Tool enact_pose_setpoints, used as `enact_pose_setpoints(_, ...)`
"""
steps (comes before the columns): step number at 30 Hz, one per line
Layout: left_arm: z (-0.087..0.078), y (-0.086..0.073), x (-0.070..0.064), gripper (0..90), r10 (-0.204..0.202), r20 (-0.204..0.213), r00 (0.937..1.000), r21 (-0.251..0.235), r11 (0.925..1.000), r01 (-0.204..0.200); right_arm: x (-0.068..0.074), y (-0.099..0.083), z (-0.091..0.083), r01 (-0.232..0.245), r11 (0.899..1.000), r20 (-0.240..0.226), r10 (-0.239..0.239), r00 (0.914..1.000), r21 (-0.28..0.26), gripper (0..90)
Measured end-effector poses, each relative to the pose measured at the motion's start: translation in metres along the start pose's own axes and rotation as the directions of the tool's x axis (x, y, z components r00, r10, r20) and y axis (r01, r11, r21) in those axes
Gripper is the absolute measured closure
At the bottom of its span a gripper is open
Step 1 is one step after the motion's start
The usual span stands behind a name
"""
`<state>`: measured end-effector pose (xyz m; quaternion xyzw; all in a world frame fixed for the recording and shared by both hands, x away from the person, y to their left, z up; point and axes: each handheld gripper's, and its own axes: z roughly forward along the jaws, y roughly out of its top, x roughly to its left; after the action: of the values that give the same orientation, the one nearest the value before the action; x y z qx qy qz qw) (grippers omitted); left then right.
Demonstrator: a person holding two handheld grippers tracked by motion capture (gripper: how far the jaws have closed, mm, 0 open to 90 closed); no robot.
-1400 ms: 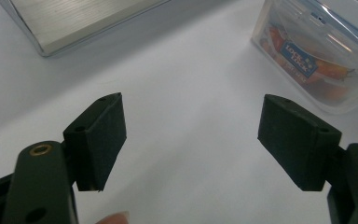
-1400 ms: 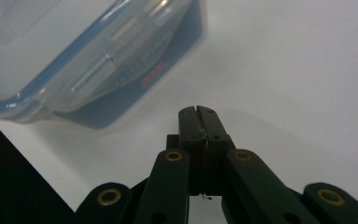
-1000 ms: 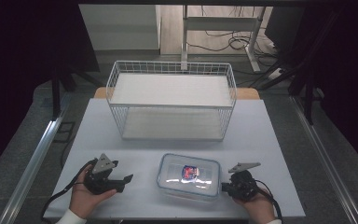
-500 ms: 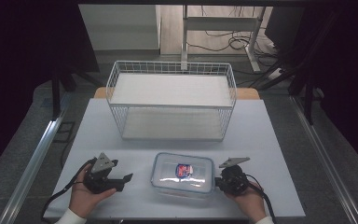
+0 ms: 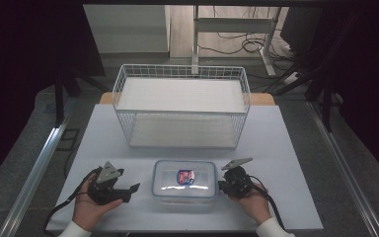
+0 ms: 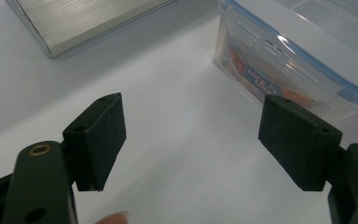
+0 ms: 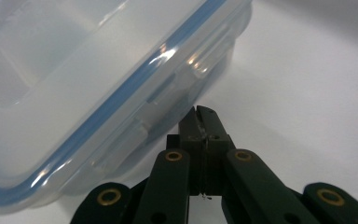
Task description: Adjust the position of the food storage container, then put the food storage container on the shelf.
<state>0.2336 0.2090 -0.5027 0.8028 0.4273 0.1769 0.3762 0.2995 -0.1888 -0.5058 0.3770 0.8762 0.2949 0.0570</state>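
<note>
Box (image 5: 184,179): sitting at the table's (image 5: 296,163) six o'clock edge, with the basket (image 5: 183,106) at its twelve. I'm holding the right gripper (image 5: 223,185) pinched closed against its three o'clock side; left gripper (image 5: 133,190) gaping open, near its nine.

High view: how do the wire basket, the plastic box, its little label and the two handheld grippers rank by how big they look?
1. wire basket
2. plastic box
3. left gripper and right gripper, which look about alike, so I would not rank them
4. label on the box lid
</note>
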Motion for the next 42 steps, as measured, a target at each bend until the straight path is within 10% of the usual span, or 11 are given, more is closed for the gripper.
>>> enact_pose_setpoints(6, 0.0, 0.007, 0.008, 22.7, -0.097, 0.034, 0.9947, -0.025, 0.9948, 0.098, -0.012, -0.006, -0.021, -0.038, 0.996, 0.023, 0.04, 0.9989, -0.082, 83.2)
enact_pose_setpoints(12, 0.001, 0.012, 0.012, 22.6, -0.184, 0.09, 0.9788, -0.056, 0.9803, 0.19, -0.029, -0.015, -0.041, -0.162, 0.956, -0.04, 0.157, 0.9867, -0.246, 35.6)
enact_pose_setpoints(16, 0.0, 0.012, 0.011, 22.3, -0.196, 0.13, 0.972, -0.055, 0.9774, 0.204, -0.028, -0.017, -0.05, -0.187, 0.935, -0.067, 0.175, 0.9822, -0.302, 21.2)
enact_pose_setpoints(23, -0.003, 0.01, 0.007, 21.8, -0.196, 0.173, 0.9652, -0.05, 0.977, 0.207, -0.025, -0.017, -0.051, -0.245, 0.919, -0.148, 0.209, 0.9668, -0.309, 19.4)
enact_pose_setpoints(28, -0.006, 0.011, 0.005, 21.5, -0.227, 0.254, 0.9402, -0.051, 0.9676, 0.247, -0.02, -0.021, -0.049, -0.249, 0.919, -0.172, 0.204, 0.9637, -0.306, 18.9)
enact_pose_setpoints(36, -0.005, 0.011, 0.004, 19.9, -0.244, 0.259, 0.9346, -0.05, 0.963, 0.265, -0.016, -0.021, -0.044, -0.27, 0.922, -0.196, 0.221, 0.9554, -0.277, 17.3)
enact_pose_setpoints(41, -0.004, 0.011, 0.003, 18.1, -0.271, 0.276, 0.9222, -0.053, 0.9538, 0.296, -0.012, -0.02, -0.042, -0.275, 0.924, -0.216, 0.221, 0.9511, -0.266, 17.3)
enact_pose_setpoints(42, -0.001, 0.012, 0.003, 18.0, -0.291, 0.299, 0.9089, -0.046, 0.947, 0.318, -0.01, -0.019, -0.039, -0.287, 0.923, -0.239, 0.227, 0.9439, -0.255, 17.3)
